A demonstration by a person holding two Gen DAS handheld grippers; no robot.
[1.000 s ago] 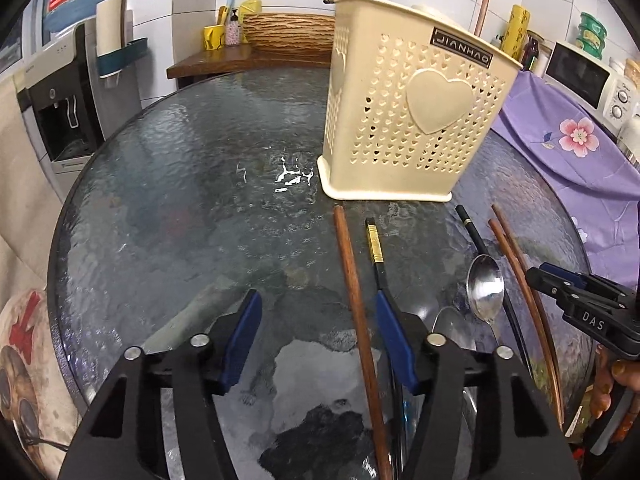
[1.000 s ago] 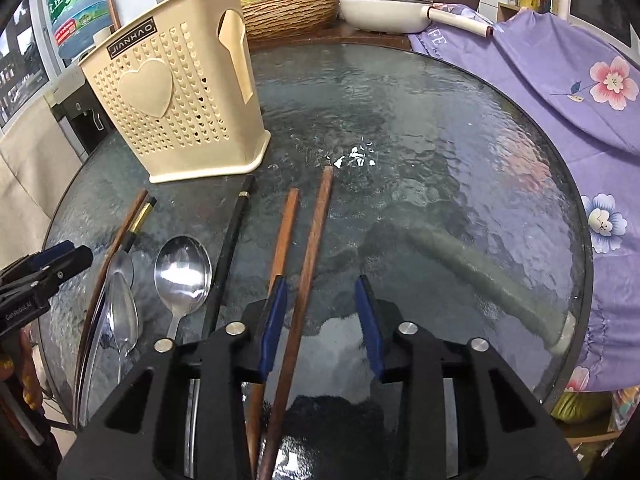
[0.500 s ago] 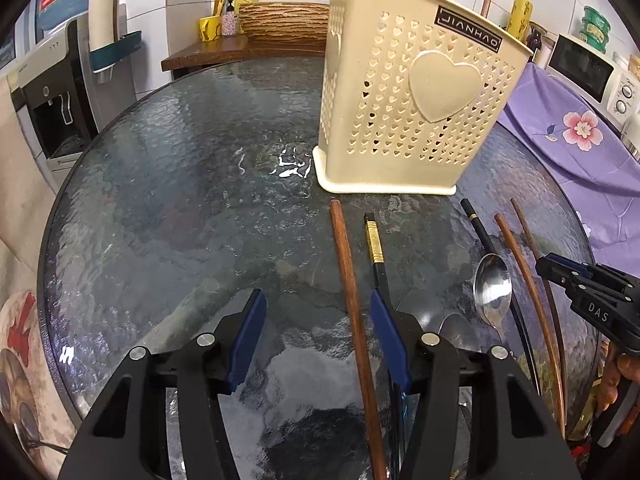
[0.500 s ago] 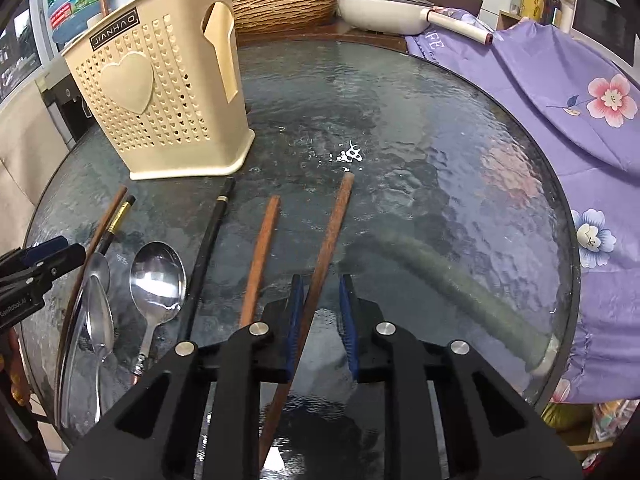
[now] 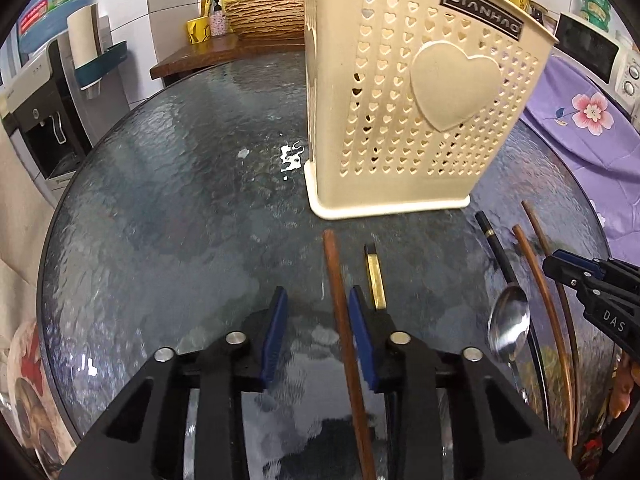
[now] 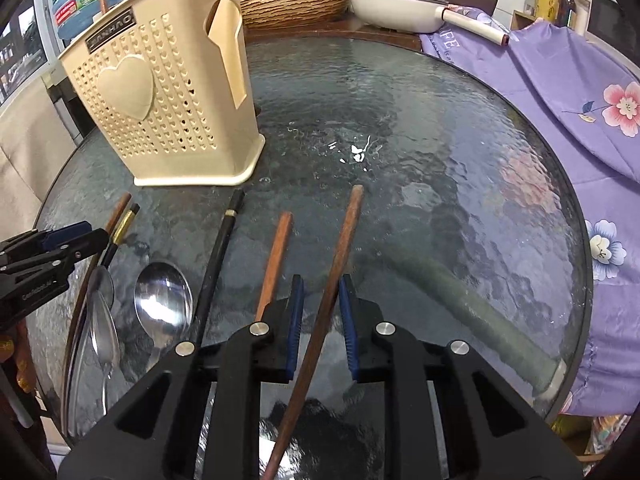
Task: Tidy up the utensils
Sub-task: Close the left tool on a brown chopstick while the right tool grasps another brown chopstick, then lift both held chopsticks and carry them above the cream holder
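Two blue fingers (image 5: 272, 340) of the left gripper (image 5: 317, 292) are seen spread apart, though they have just been closing. A brown chopstick (image 5: 340, 312) lies between them on the table (image 5: 180, 220). It is close against the right finger, while a wide gap is left to the other finger, so it is not pinched. Just beyond that right finger a black chopstick with a gold band (image 5: 375, 284) is laid, nearly parallel to the brown one. Further to the right a spoon (image 5: 509, 328) is found with its bowl up.

Both fingers (image 6: 294, 328) of the right gripper (image 6: 321, 280) are brought close together and have also just been closing. A long dark chopstick (image 6: 340, 248) passes between them, and a narrow gap is seen on each side of it, so it is not yet squeezed. To its left a shorter reddish chopstick (image 6: 276, 256) is placed, its near end hidden under the left finger. A plain black chopstick (image 6: 218, 252) and more spoons are spread beyond it.

Behind all the utensils the cream utensil holder (image 5: 400, 120) is standing upright on the glass, with heart-shaped holes in its wall. A purple flowered cloth (image 6: 560, 100) is draped at the right edge of the table.
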